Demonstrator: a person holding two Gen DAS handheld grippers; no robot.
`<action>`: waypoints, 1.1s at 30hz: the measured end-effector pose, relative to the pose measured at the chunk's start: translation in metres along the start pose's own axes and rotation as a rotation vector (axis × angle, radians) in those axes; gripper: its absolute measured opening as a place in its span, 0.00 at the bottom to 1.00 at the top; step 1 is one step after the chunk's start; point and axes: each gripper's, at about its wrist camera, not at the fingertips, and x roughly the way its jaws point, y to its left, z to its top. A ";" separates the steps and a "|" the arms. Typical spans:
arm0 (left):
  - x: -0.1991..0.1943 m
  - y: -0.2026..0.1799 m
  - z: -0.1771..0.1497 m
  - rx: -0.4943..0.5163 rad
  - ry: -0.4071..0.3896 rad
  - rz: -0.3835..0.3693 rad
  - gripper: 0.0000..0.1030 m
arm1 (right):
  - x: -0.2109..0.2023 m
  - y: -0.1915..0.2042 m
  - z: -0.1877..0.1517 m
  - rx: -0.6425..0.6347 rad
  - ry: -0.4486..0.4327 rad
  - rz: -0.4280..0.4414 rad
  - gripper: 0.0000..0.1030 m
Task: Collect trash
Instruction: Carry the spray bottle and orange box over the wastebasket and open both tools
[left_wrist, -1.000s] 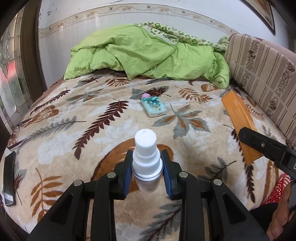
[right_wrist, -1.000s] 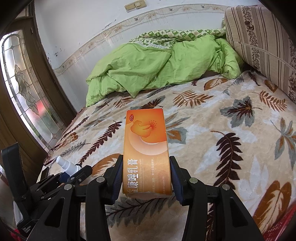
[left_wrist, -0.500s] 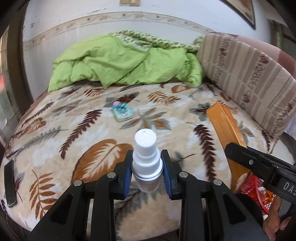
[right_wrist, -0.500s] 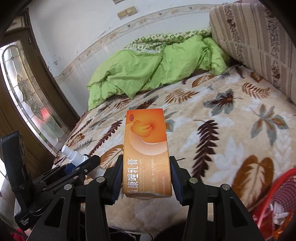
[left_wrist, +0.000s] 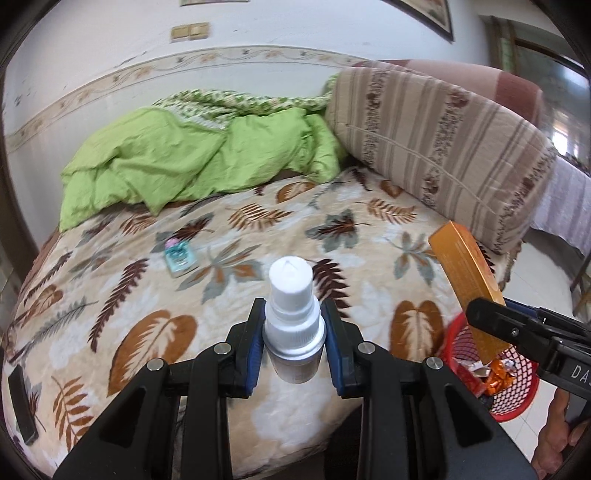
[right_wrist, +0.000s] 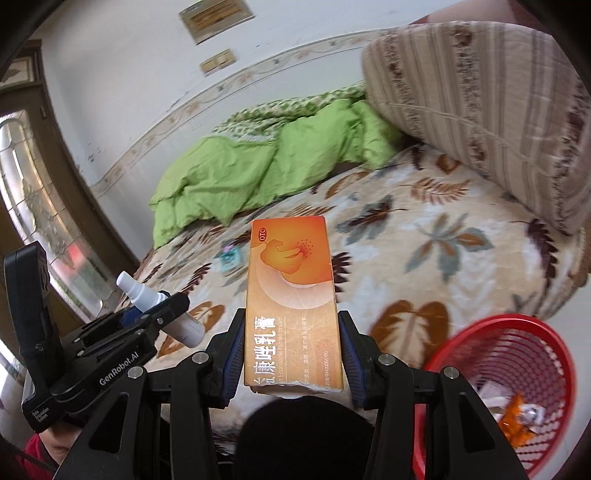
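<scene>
Here, at the edge of a bed spread with a leaf-patterned blanket (left_wrist: 229, 280), both handheld claws carry trash. In the left wrist view, the left gripper (left_wrist: 294, 332) is clamped on a small white spray bottle (left_wrist: 293, 317), its blue pads pressing either side of the bottle's neck at lower centre of the frame, the white cap pointing up and away. In the right wrist view, the right gripper (right_wrist: 292, 354) is closed on an orange medicine box (right_wrist: 291, 306) marked OTC, held by its long sides at centre frame with its torn lower end nearest the camera. The same box appears at the right edge of the left view, slanting above a red mesh wastebasket (left_wrist: 517, 402) that stands on the pale floor beside the bed; in the right view the basket fills the lower right corner, with orange and white wrappers (right_wrist: 517, 410) lying inside it. A small teal packet (left_wrist: 180, 254) rests on the blanket at left of centre in the left view, well apart from both claws. A crumpled green quilt (left_wrist: 199, 162) lies at the upper left, beside a striped cushion (left_wrist: 443, 147) at the upper right. A dark flat object (left_wrist: 22, 402), too blurred to identify, lies at the lower left edge of the blanket.
</scene>
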 end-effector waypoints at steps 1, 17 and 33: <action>0.000 -0.005 0.002 0.007 -0.004 -0.009 0.28 | -0.003 -0.004 0.000 0.005 -0.001 -0.007 0.49; 0.005 -0.084 0.019 0.105 0.017 -0.159 0.28 | -0.059 -0.069 -0.009 0.121 -0.039 -0.131 0.49; 0.028 -0.160 0.015 0.193 0.112 -0.306 0.28 | -0.099 -0.123 -0.026 0.229 -0.062 -0.245 0.49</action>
